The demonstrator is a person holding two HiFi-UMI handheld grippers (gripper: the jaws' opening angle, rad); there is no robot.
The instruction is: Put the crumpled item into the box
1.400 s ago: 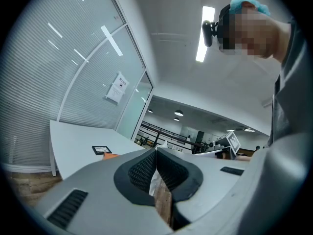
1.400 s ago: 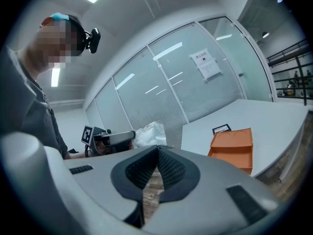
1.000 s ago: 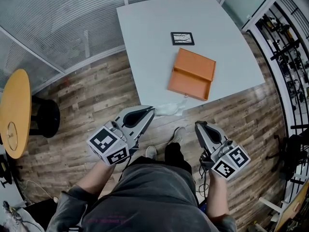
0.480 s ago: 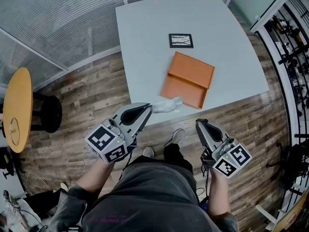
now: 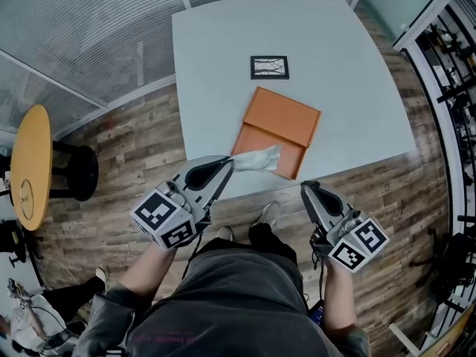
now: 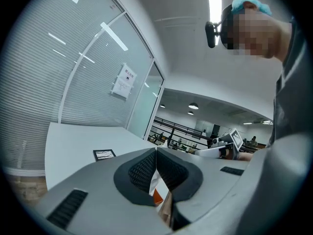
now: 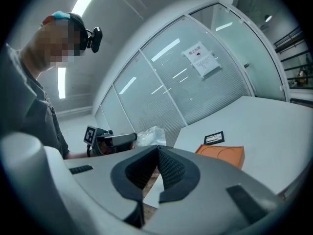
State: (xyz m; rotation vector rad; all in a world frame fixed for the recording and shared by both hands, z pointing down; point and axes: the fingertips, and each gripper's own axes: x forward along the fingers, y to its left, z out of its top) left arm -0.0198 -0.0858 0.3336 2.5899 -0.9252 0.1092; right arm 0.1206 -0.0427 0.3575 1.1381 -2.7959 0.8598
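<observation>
Pinched at the tips of the left gripper [image 5: 227, 163], jaws pressed onto it: the crumpled item [image 5: 257, 158], white and translucent, projecting forward of the jaws. Half a second ago, over the near edge of the table [image 5: 216, 58], just short of the box [image 5: 282, 121]; now carried forward, overlapping the near left corner of the orange box, contact with it not determinable. In the left gripper view, a white strip of the item trapped between the dark pads [image 6: 142, 170], with orange visible below it. Right gripper [image 5: 308, 192]: jaws pressed together, nothing between them, held to the right of the left jaws and short of the table edge, placed much as before. Beyond the box, ahead of both pairs of jaws: a black-framed marker card [image 5: 269, 67], flat on the table. In the right gripper view, left gripper and item to the left of the jaws, box ahead and to the right
</observation>
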